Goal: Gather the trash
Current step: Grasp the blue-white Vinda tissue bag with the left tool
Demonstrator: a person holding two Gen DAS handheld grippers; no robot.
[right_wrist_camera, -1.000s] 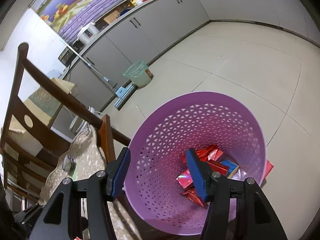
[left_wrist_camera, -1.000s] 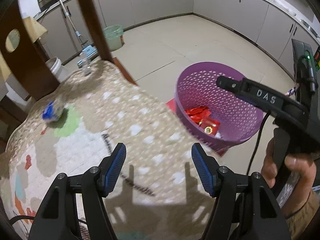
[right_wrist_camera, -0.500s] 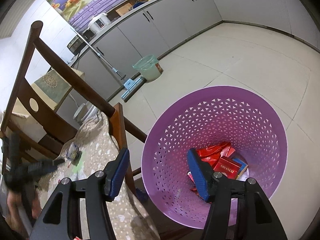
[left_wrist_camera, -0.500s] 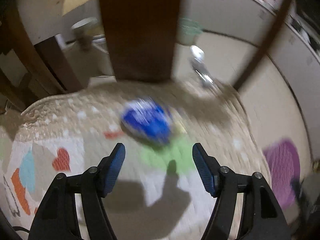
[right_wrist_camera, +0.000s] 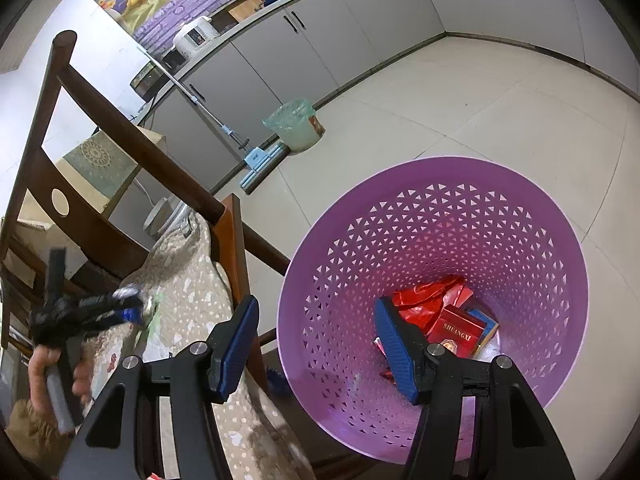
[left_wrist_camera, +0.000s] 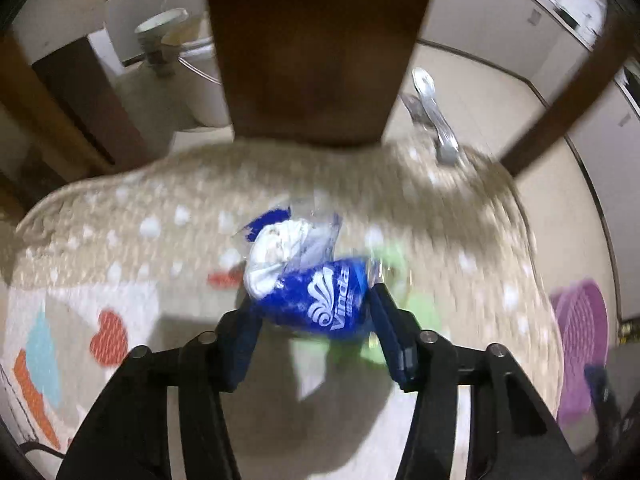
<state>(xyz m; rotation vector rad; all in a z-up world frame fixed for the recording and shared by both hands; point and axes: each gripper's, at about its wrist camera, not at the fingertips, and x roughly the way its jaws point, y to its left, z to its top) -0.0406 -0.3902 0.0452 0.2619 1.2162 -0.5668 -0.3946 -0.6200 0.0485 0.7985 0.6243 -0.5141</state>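
Left tongs (left_wrist_camera: 314, 312) clamped on blue tissue packet (left_wrist_camera: 316, 300) over chair cushion (left_wrist_camera: 120, 240) centre; right tongs (right_wrist_camera: 316, 340) apart (nothing held) above purple basket (right_wrist_camera: 520, 216).

"Vinda" on blue tissue pack (left_wrist_camera: 320, 300), "SHUANGXI" on red box (right_wrist_camera: 460, 330) in purple basket (right_wrist_camera: 440, 208)

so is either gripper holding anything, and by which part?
Left gripper brackets the blue end of the tissue pack; actual clamping cannot be told. Right gripper is open, empty.
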